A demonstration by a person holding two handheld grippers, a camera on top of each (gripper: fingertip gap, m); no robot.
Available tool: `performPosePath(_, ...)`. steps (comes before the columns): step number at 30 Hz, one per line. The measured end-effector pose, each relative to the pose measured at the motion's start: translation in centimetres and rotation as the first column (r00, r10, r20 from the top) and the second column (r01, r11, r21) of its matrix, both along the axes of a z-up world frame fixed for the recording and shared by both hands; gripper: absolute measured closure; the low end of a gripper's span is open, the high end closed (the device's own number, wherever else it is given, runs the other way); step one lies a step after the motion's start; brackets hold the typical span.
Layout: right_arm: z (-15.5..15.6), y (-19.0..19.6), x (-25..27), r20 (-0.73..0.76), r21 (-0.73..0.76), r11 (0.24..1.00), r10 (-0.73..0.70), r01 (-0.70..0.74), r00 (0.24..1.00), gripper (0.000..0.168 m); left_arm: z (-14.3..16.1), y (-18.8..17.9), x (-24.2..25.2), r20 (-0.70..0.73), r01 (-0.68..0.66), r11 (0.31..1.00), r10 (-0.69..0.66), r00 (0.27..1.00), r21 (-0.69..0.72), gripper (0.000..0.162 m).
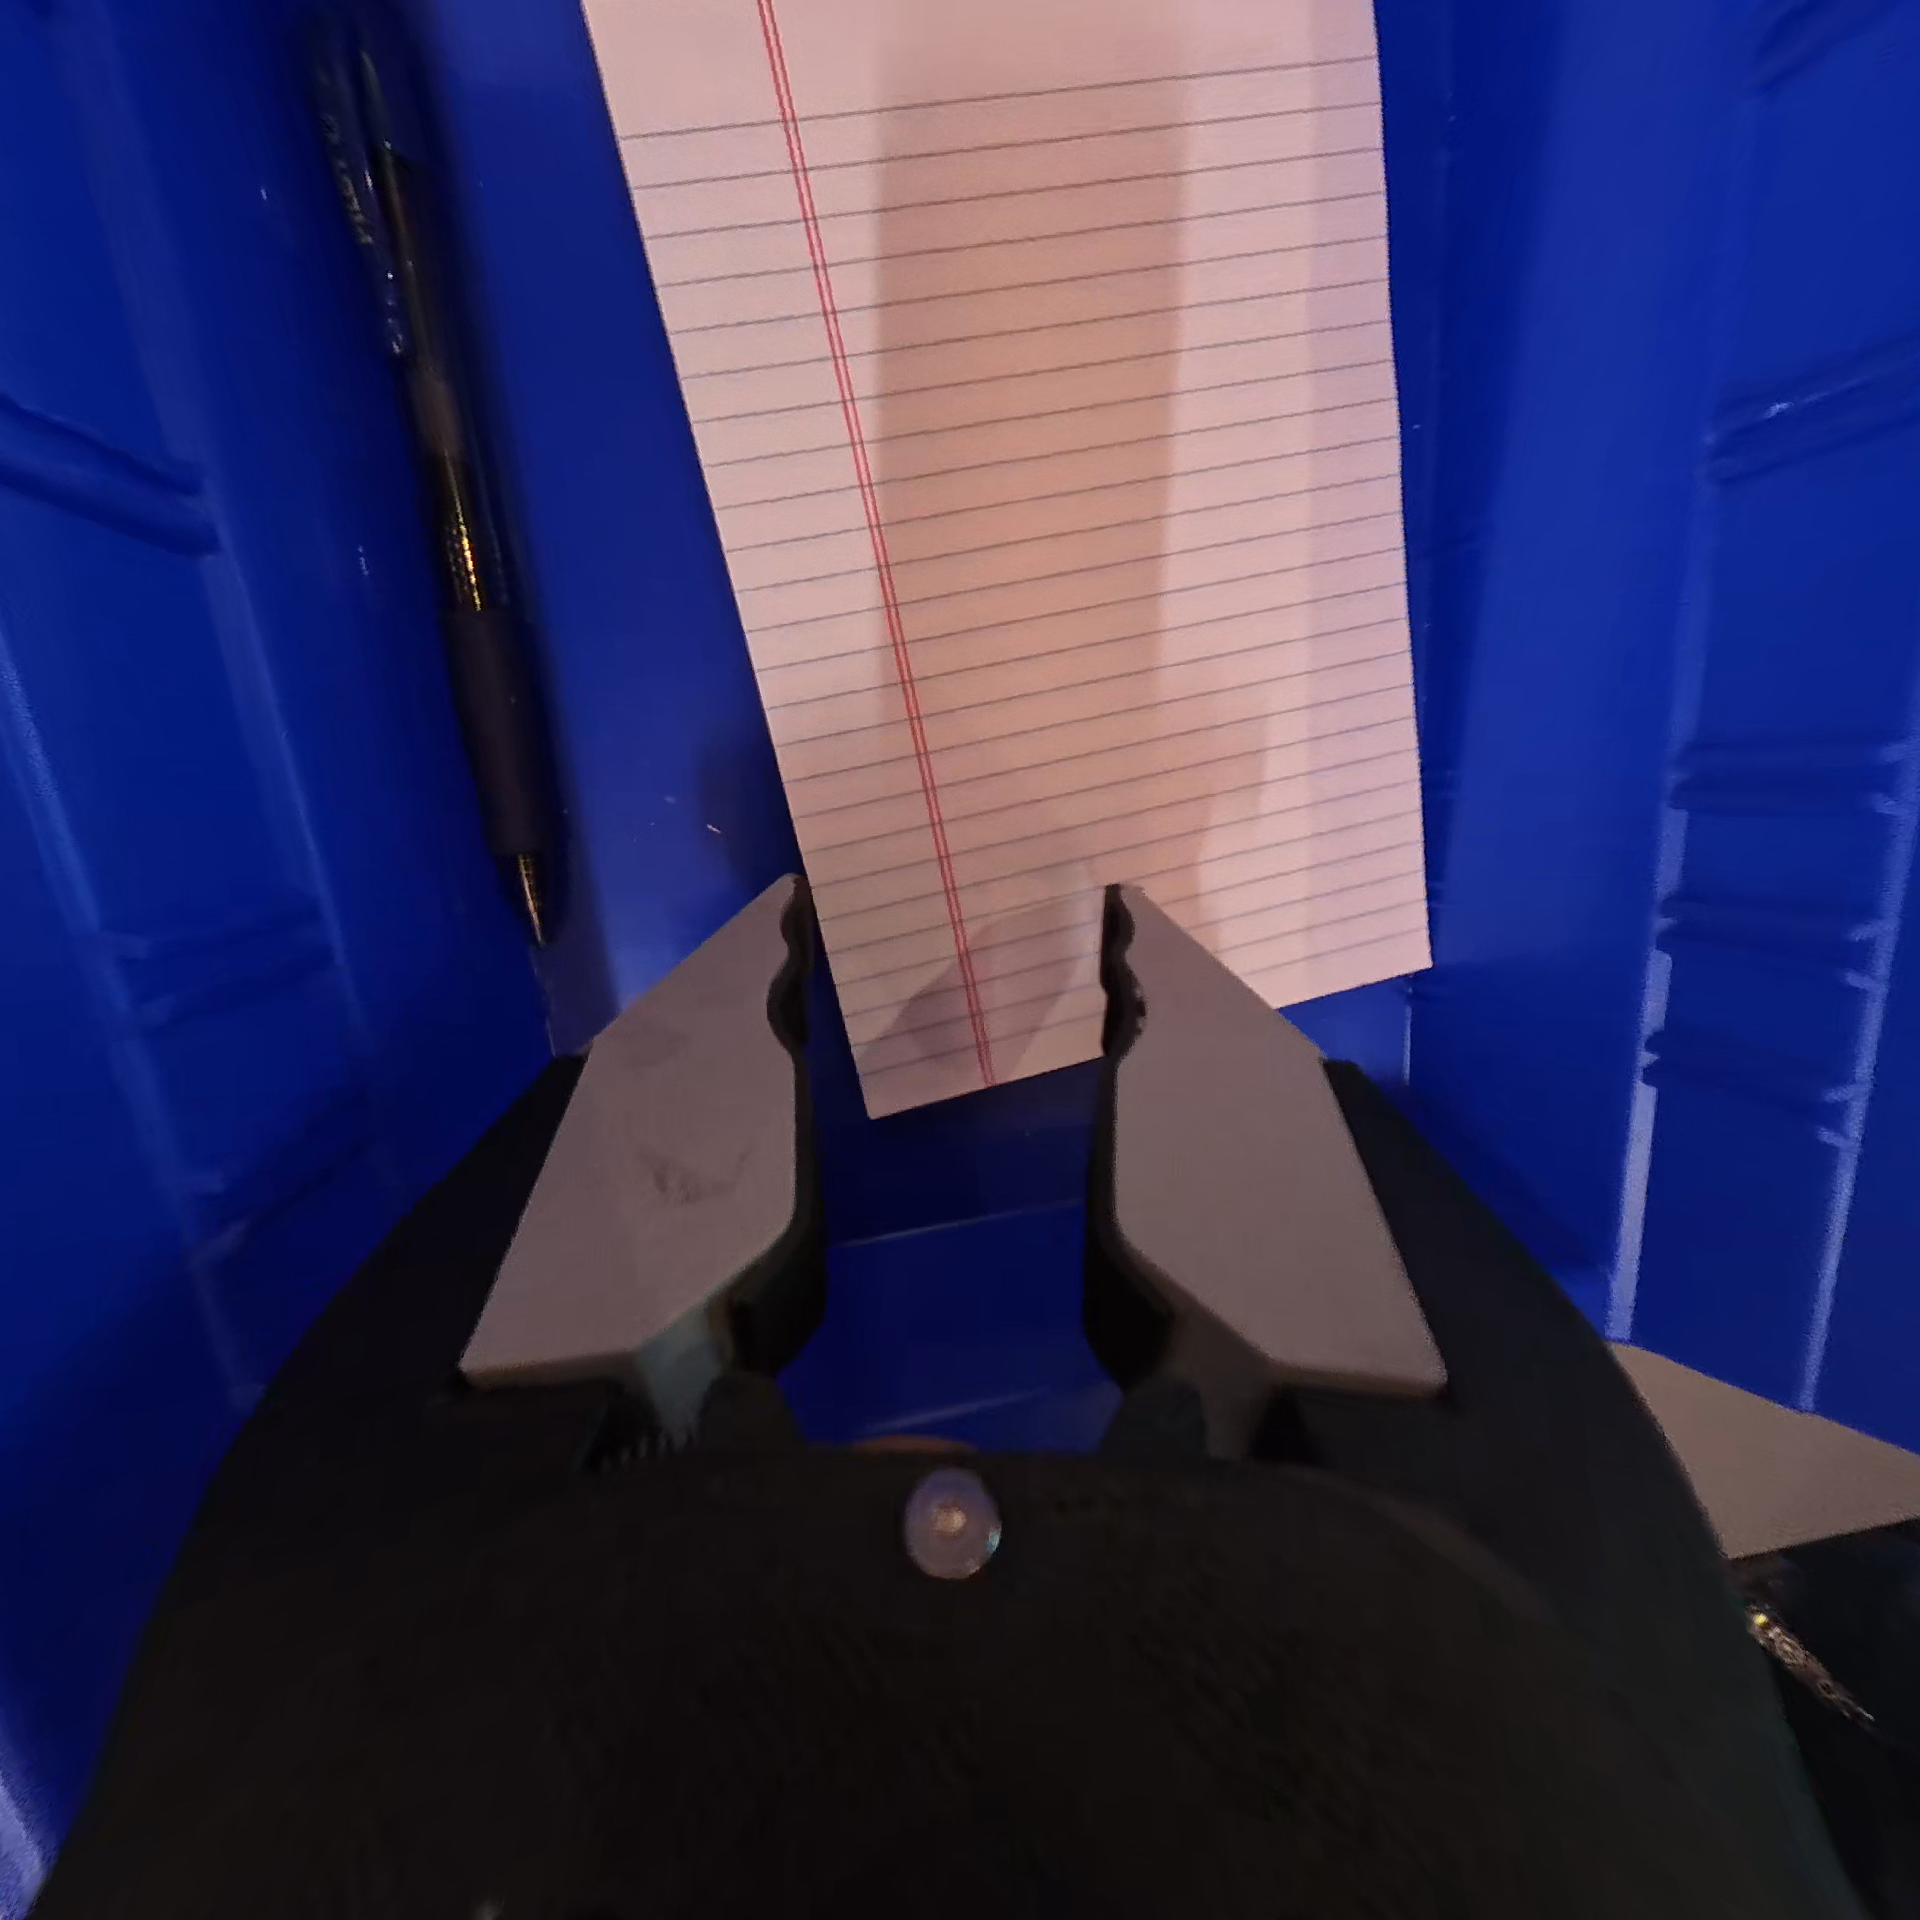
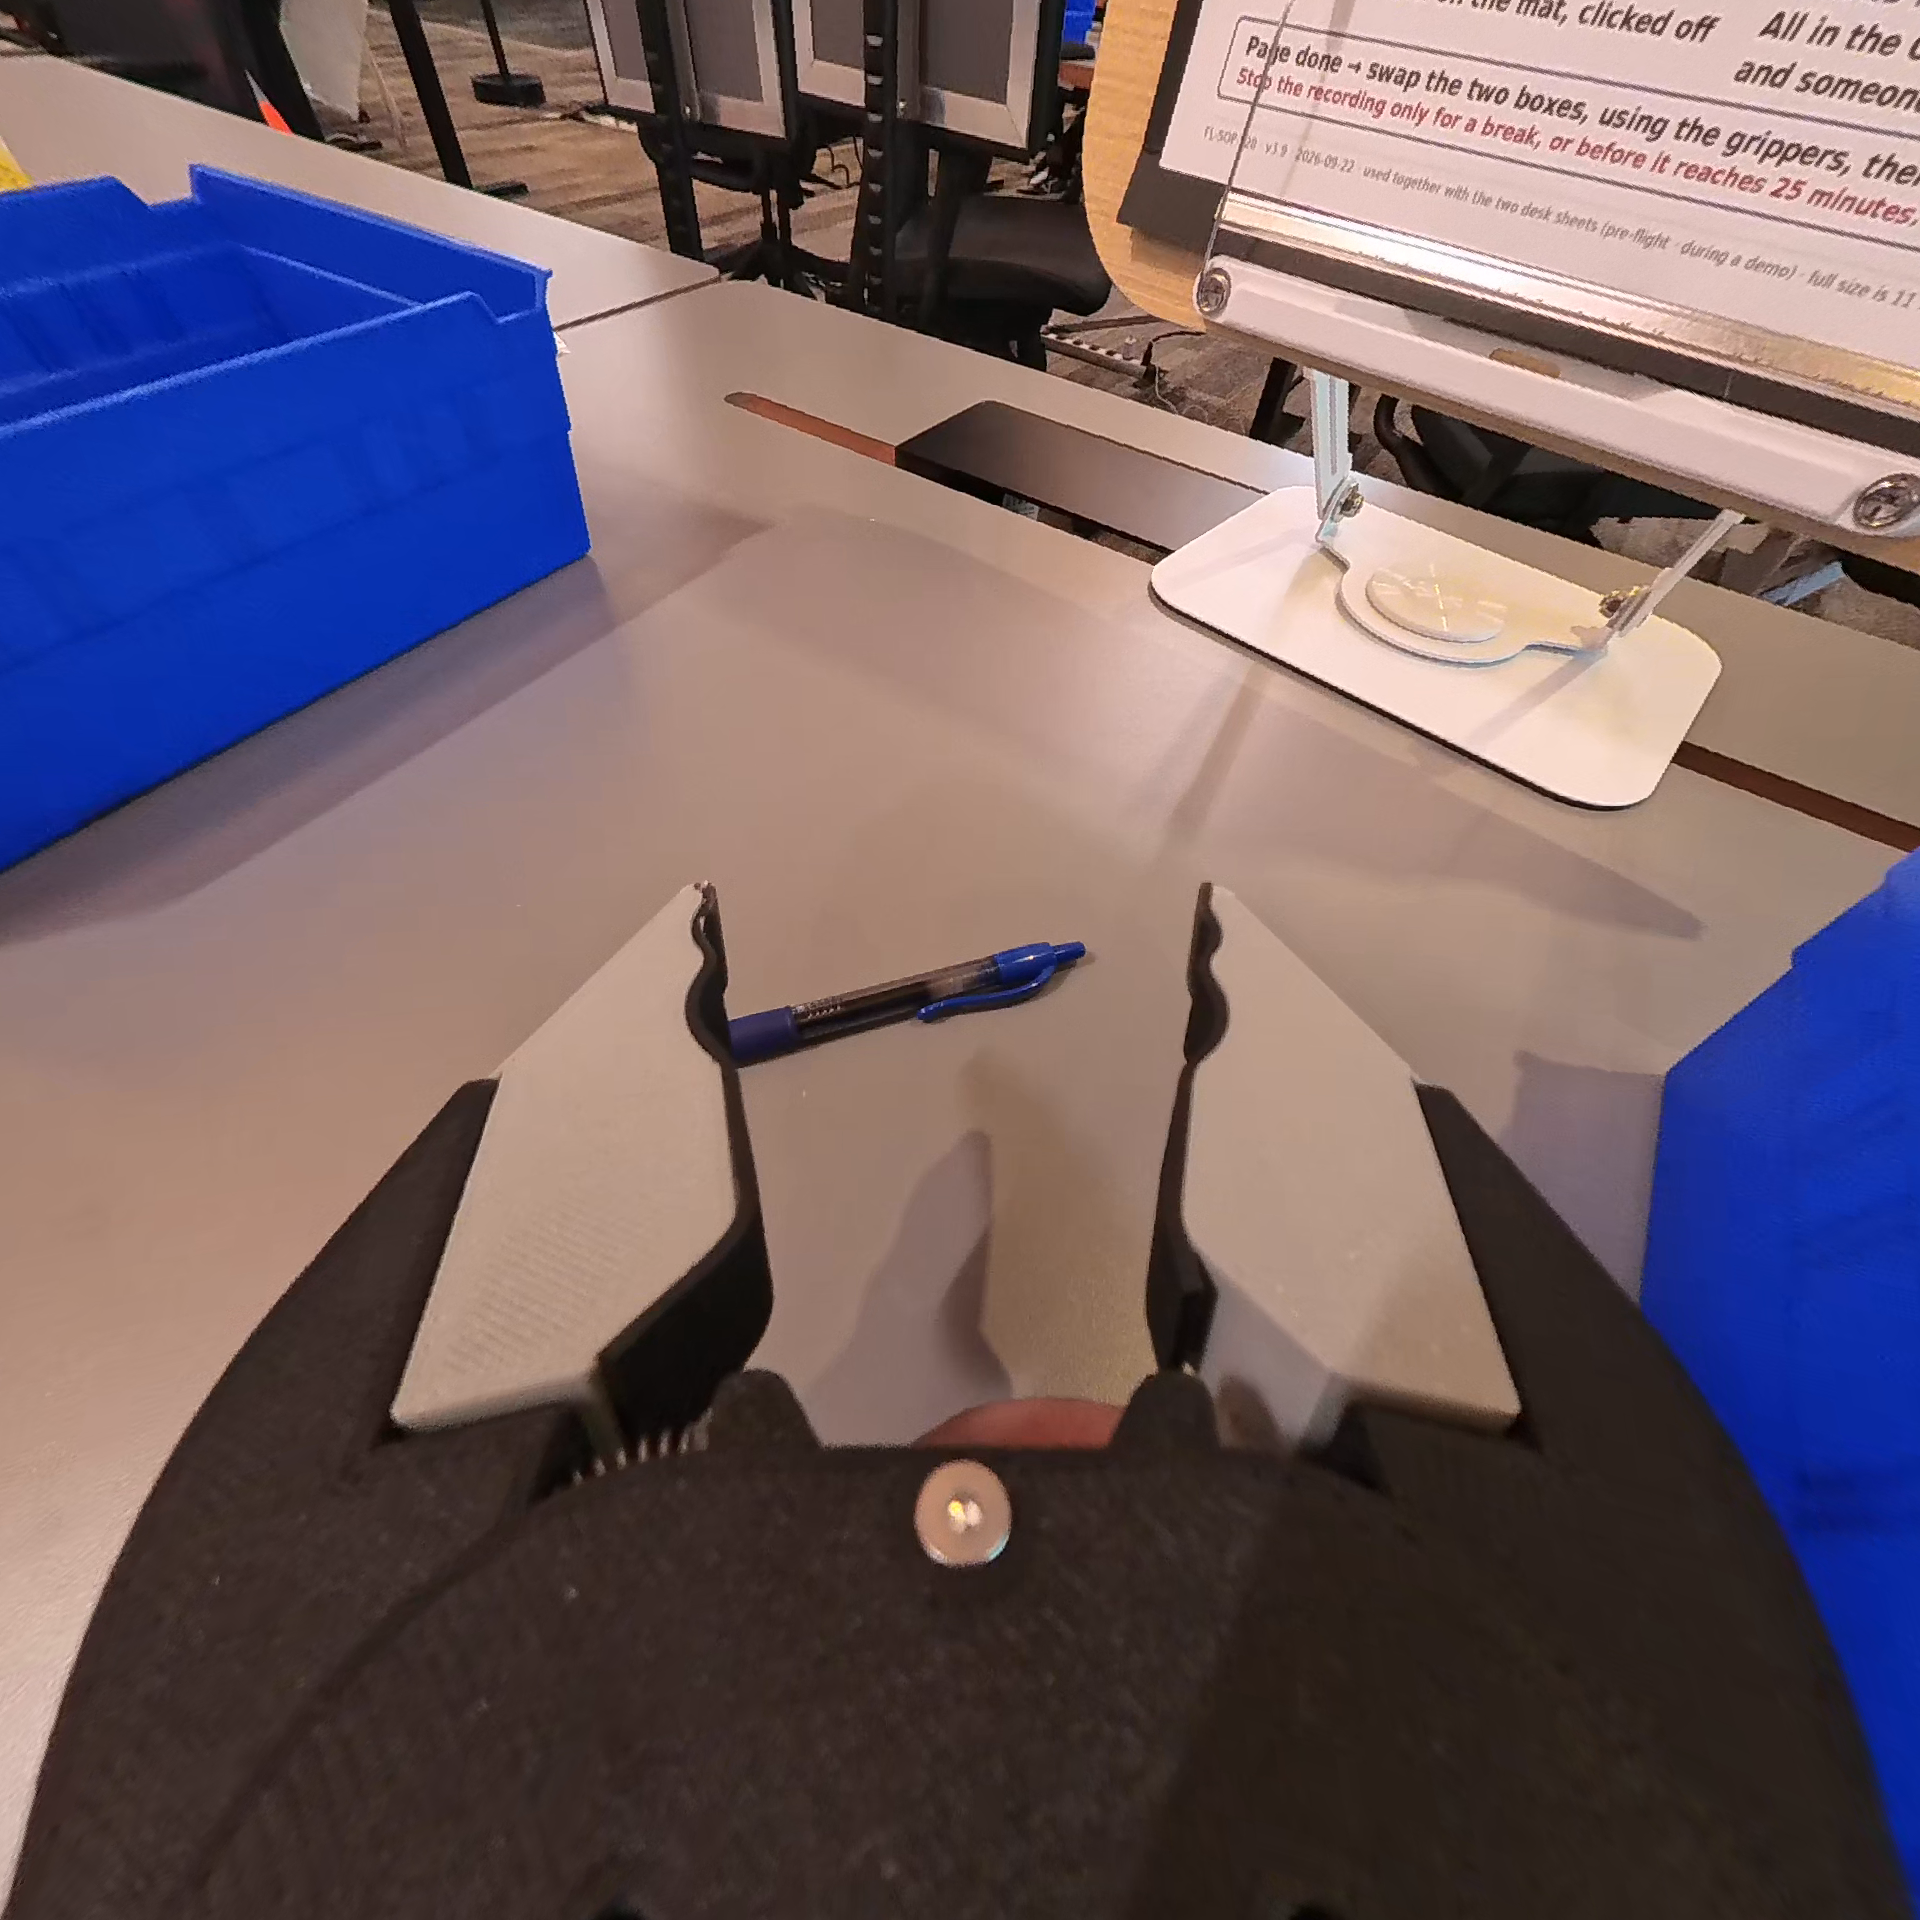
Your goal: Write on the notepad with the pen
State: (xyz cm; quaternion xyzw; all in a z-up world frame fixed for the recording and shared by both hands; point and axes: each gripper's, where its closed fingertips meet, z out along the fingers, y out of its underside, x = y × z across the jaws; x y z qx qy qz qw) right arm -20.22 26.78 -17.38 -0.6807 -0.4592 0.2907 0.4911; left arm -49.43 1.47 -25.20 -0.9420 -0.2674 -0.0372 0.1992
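In the left wrist view, a white lined notepad with a red margin line lies on the floor of a blue bin. A dark pen lies along the bin's left wall, beside the pad. My left gripper is open inside the bin, its fingertips over the pad's near edge. In the right wrist view, a blue pen lies on the grey table. My right gripper is open and empty just above it, the pen's tip end by the left finger.
A second blue bin stands at the left of the table. A white document stand with a printed sheet stands at the back right. Part of a blue bin is close on the right. A table slot lies behind.
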Motion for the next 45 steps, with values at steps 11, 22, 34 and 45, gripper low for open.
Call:
performPosePath(11,0.3,-0.1,0.1,-0.015,-0.005,1.000,0.003,-0.003,1.000,0.083,-0.3,-0.2,-0.7,-0.069,-0.022,0.999,0.018,0.997,-0.048,0.124)
performPosePath(22,0.4,-0.3,0.0,-0.014,-0.001,1.000,0.010,-0.010,1.000,0.083,0.8,-0.4,-1.9,-0.059,-0.087,0.994,0.090,0.994,0.065,0.161)
performPosePath(34,0.3,-0.5,-0.1,-0.012,0.001,1.000,0.015,-0.015,1.000,0.083,2.5,0.6,-1.1,-0.086,-0.036,0.994,0.045,0.995,0.105,0.160)
performPosePath(45,0.5,-0.6,-0.1,-0.018,0.000,1.000,0.020,-0.020,1.000,0.083,2.9,1.9,0.2,0.018,-0.051,0.979,0.049,0.999,0.198,0.147)
